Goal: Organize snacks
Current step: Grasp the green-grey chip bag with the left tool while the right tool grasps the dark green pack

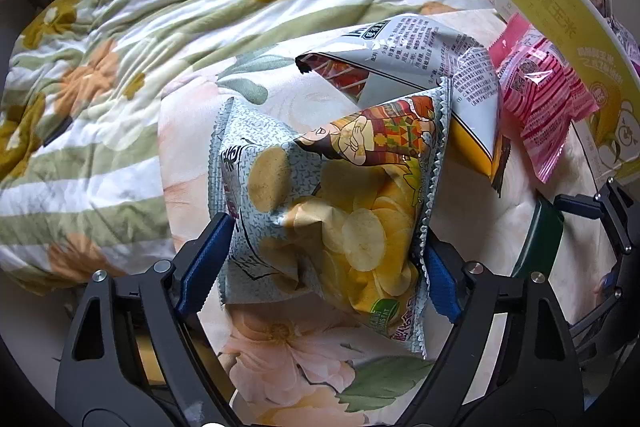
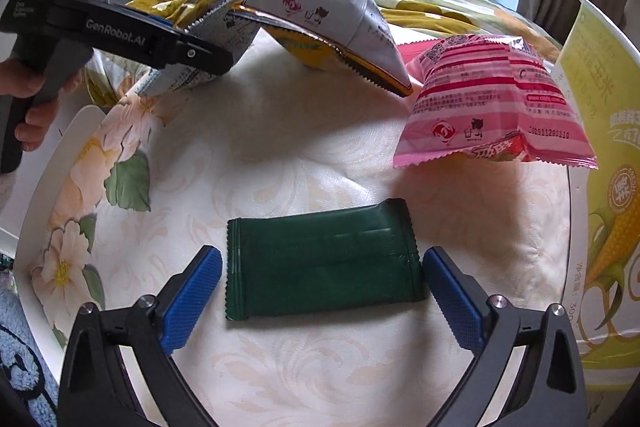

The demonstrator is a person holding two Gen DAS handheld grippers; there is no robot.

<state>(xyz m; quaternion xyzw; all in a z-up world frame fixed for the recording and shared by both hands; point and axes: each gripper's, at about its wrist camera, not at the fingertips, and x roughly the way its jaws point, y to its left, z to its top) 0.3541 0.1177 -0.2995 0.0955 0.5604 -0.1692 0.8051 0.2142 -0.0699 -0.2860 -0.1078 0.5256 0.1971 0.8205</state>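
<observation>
Sprawling across the far side, the rumpled quilt with green stripes and ochre flowers (image 1: 192,39) posed the broadest hazard: any packet nudged off the pale floral-damask cushion top (image 2: 320,155) would have slid into its folds and been hard to pinch again. Next in size, the tall yellow cardboard box printed with a corn cob (image 2: 600,187) stood at the right edge, close beside the right gripper (image 2: 322,265); a sideways swing there seemed likely to knock it over.

Nearer the middle, the grey-and-white printed foil bag with a yellow underside (image 2: 320,11) leaned against the puffy potato-chip bag with a speckled grey top and yellow crisps pictured on it (image 1: 320,211), so lifting the chip bag might have toppled or dragged it. The left gripper (image 1: 328,263) had its blue pads pressed against both side edges of that chip bag, which bulged and creased between them; too hard a squeeze risked crushing the crisps, and such an air-filled bag could also have squirted out of the pinch.

Beside the box, the pink striped plastic snack packet (image 2: 492,99) rested tilted and looked light enough to shift at a brush.

Smallest, the flat dark-green foil packet (image 2: 324,263) lay on the cushion between the right gripper's jaws, which stood apart with gaps on both sides. Being so thin, it might have buckled or slipped under the pads rather than lifted.
</observation>
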